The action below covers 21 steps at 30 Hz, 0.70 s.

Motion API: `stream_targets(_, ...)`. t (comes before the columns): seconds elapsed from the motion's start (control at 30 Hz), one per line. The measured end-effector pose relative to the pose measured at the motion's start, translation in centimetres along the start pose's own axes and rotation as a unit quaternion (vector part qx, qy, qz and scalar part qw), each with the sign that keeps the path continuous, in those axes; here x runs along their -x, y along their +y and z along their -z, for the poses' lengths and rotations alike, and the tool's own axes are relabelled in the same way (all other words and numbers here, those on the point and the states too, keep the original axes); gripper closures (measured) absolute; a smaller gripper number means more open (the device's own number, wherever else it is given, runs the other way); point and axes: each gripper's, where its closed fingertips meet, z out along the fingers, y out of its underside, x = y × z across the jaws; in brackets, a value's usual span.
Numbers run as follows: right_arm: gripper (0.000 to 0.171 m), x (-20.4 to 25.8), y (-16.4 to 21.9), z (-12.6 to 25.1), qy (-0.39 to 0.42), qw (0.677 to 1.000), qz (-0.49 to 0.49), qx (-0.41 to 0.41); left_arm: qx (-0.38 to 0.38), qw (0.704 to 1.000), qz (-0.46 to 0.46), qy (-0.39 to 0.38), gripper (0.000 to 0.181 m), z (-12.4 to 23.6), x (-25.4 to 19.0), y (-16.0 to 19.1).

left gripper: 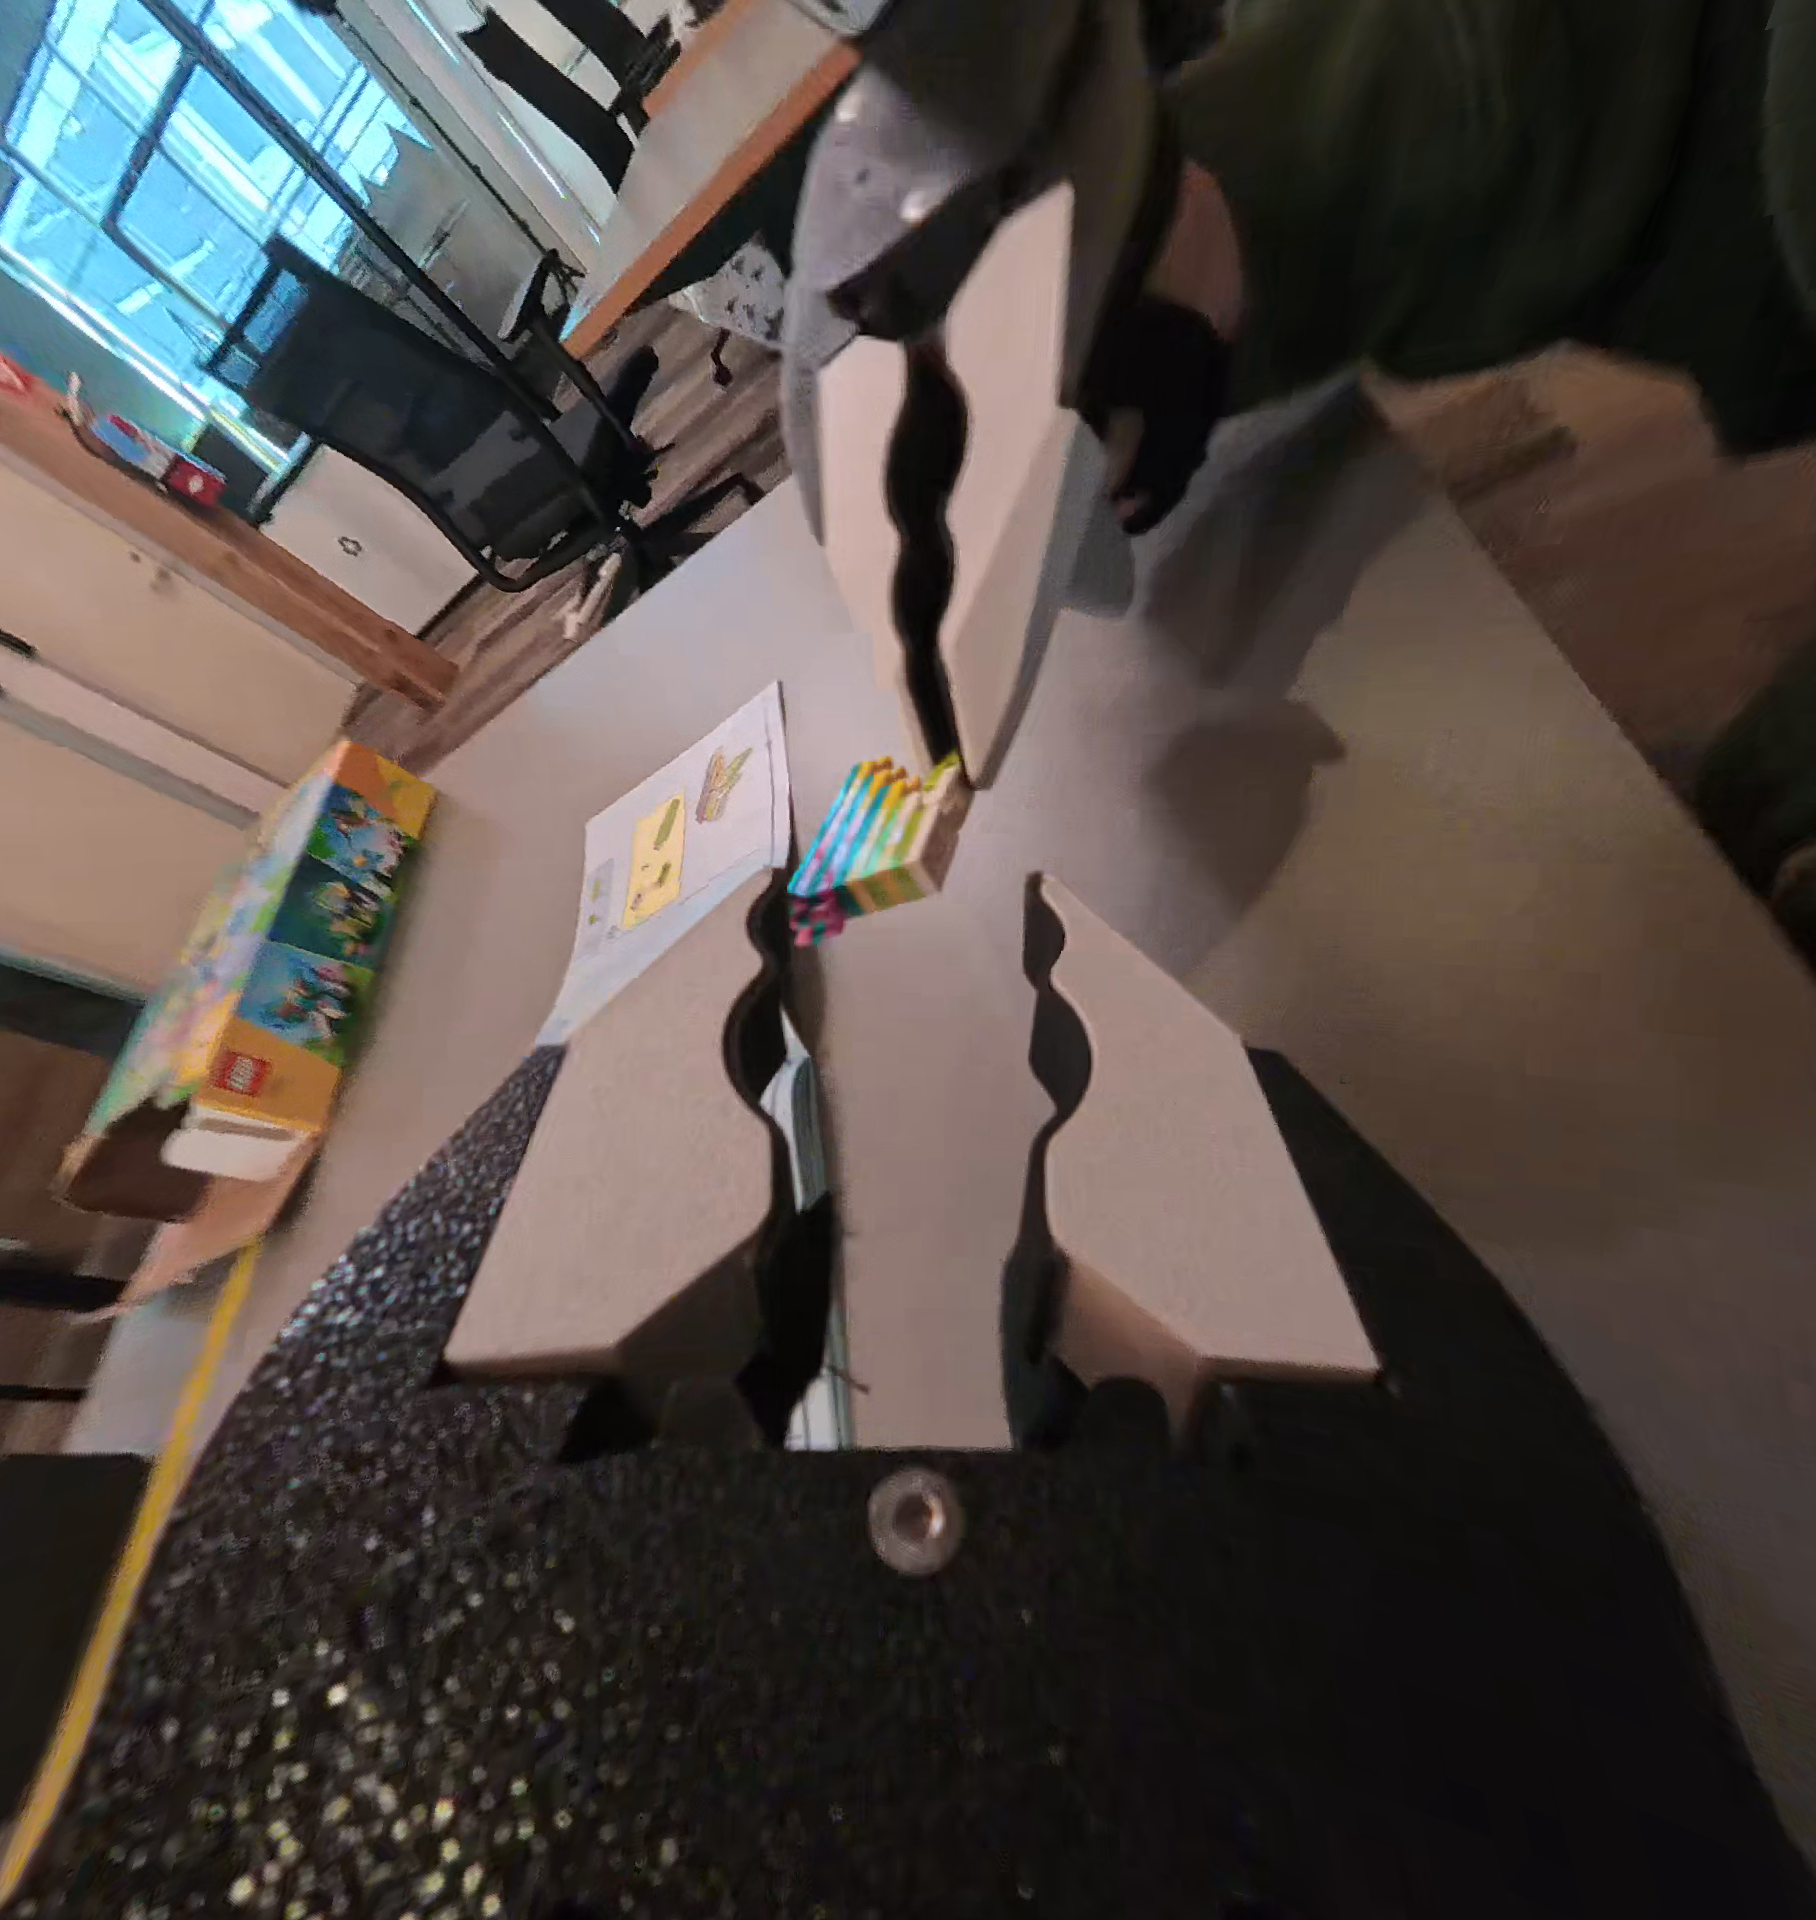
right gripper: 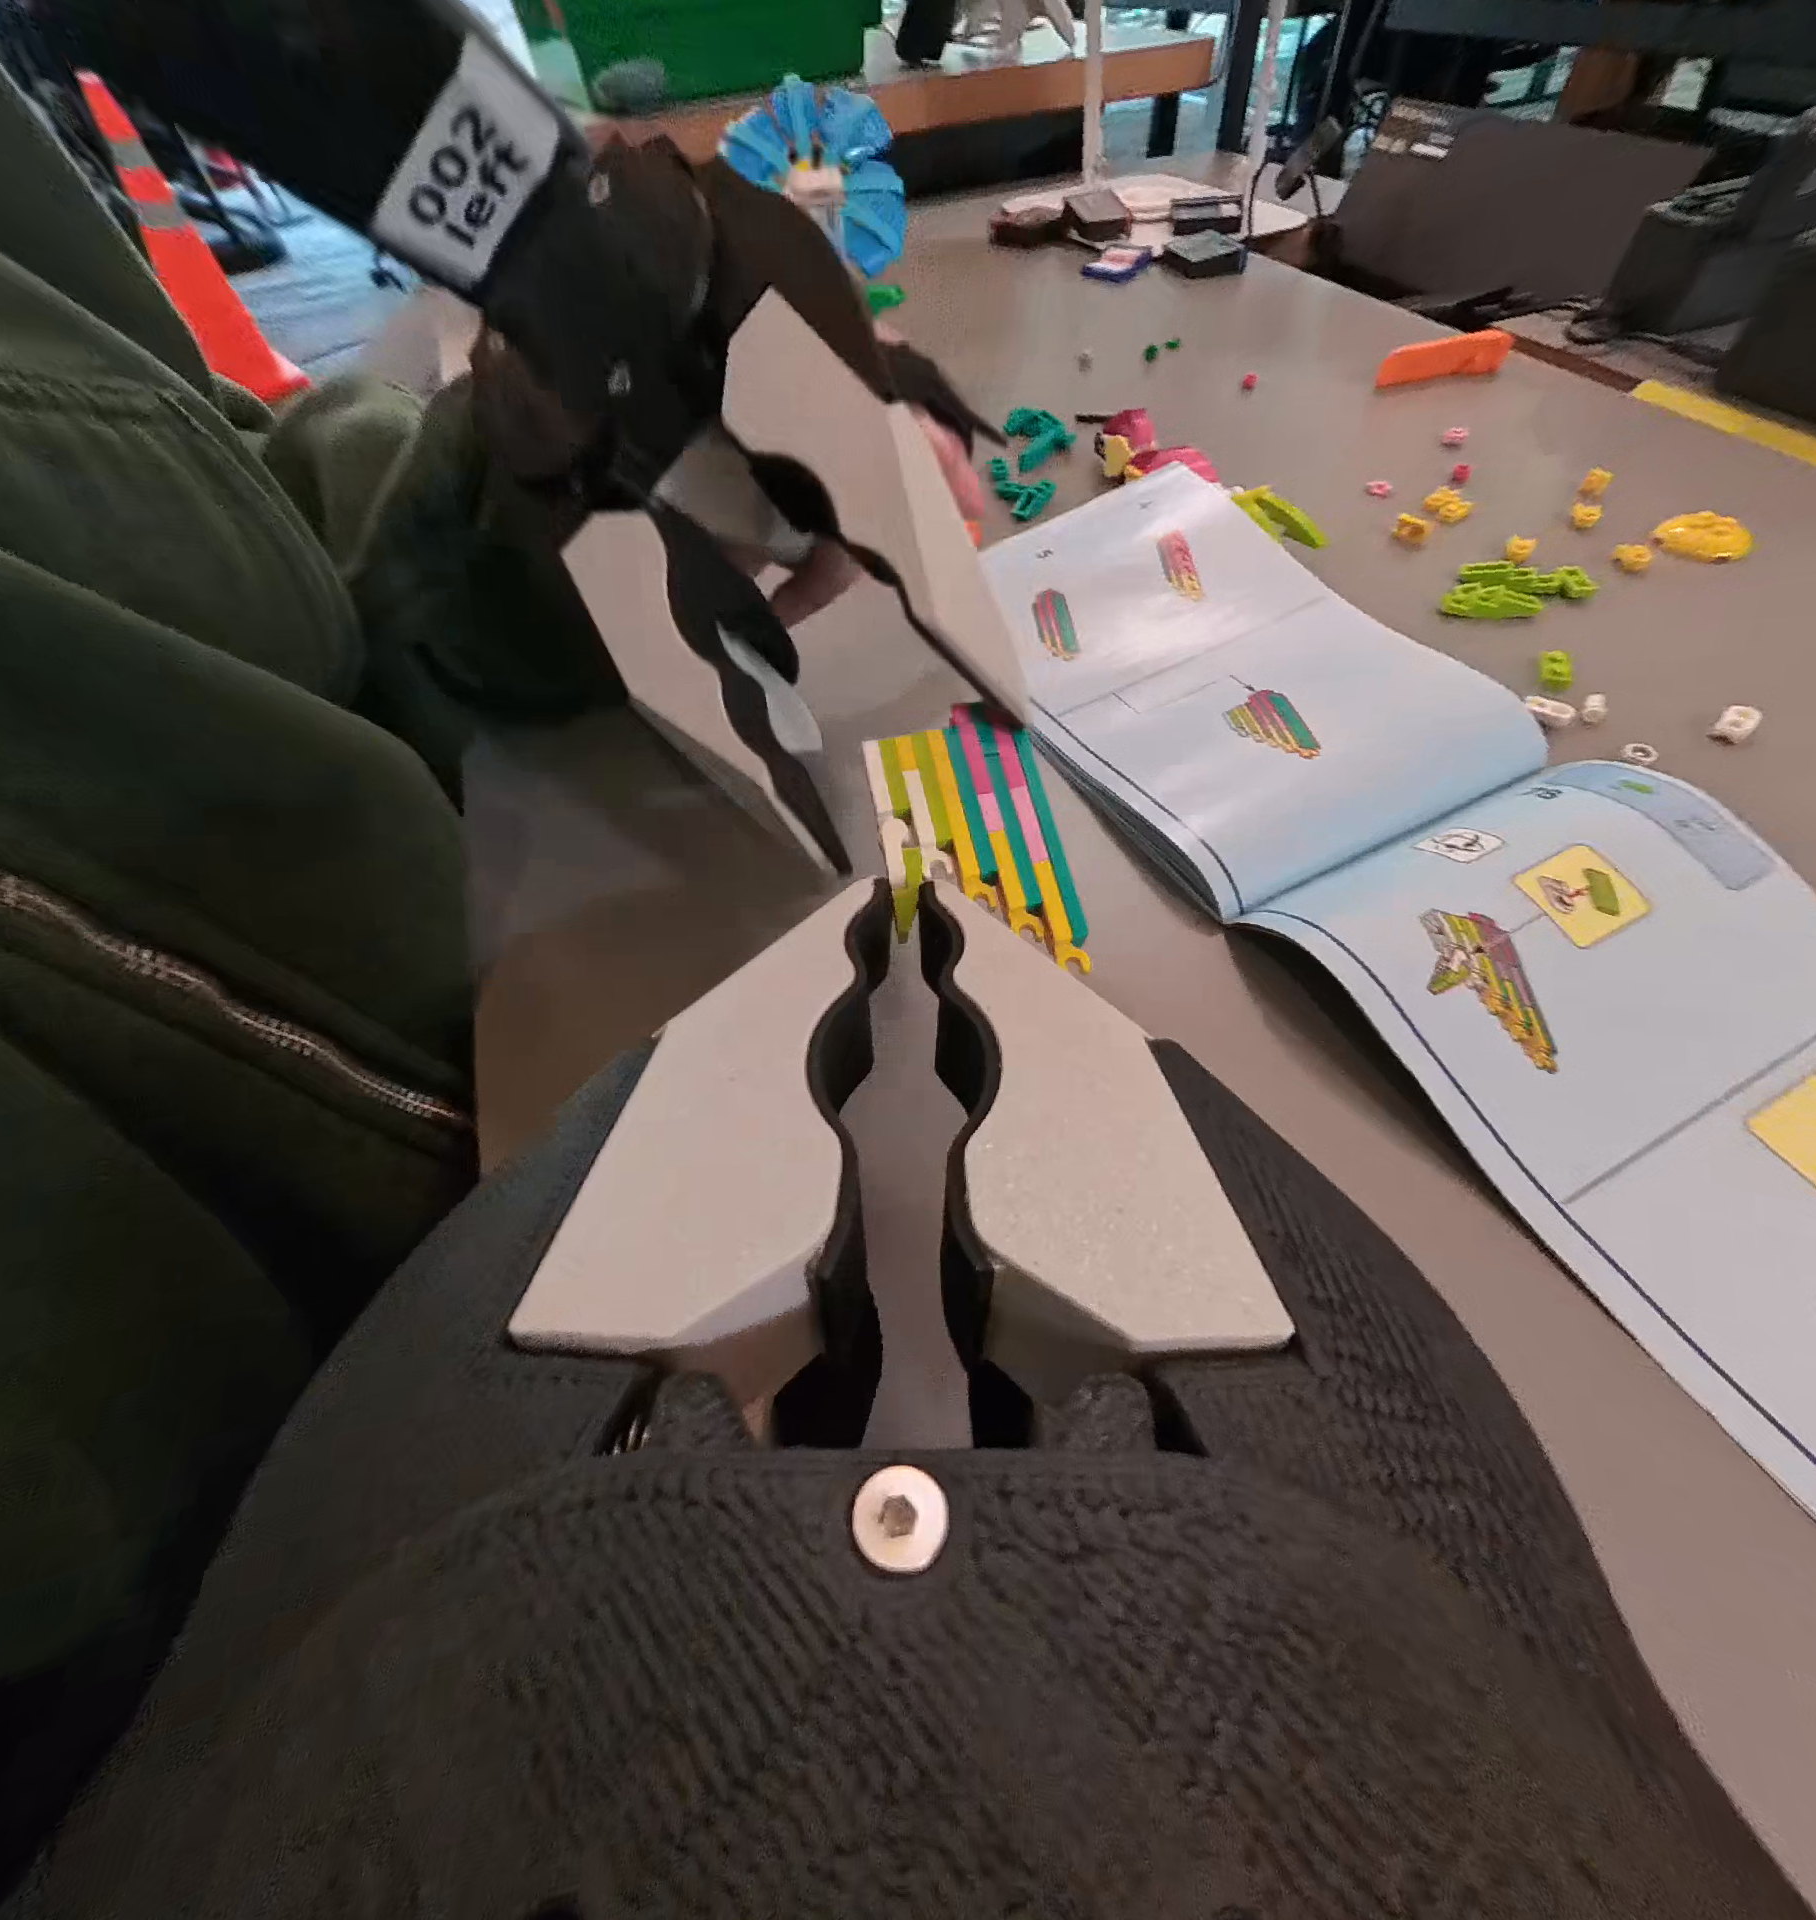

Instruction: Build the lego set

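A: Two grippers working: left gripper hovering spread, steadying nothing; booklet lying open right for reference.

B: Striped lego panel resting left of booklet; right gripper pinching lime piece, aligning with near edge.

A striped brick assembly lies on the grey desk, hemmed in on three sides. The right gripper meets its near end, jaws nearly closed on a small lime piece. The left gripper, jaws apart, comes down over its far end. An open instruction booklet lies just beside the assembly's right edge, blocking that side. Bare desk stretches to the left of the assembly, up to a dark green sleeve. Beyond the booklet, loose bricks dot the desk with gaps between them. A set box stands further off past the booklet.
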Motion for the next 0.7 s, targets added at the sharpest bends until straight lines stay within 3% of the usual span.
stream_targets(0.13,0.167,0.6,-0.6,0.0,-0.031,0.999,-0.018,-0.007,0.011,0.995,-0.089,-0.039,0.150,-0.1,0.1,-0.5)
stream_targets(0.37,0.166,0.2,-1.0,-0.2,-0.014,0.999,-0.043,-0.008,0.051,0.985,-0.144,-0.077,0.175,-0.1,0.6,0.2)
stream_targets(0.6,0.166,-1.0,-0.9,-0.7,0.072,0.996,-0.030,0.031,0.107,0.978,-0.147,-0.106,0.176,-0.5,1.1,1.6)
stream_targets(0.7,0.167,-1.1,-0.3,-0.8,0.075,0.996,-0.023,0.040,0.107,0.987,-0.085,-0.085,0.169,-0.7,0.6,1.9)
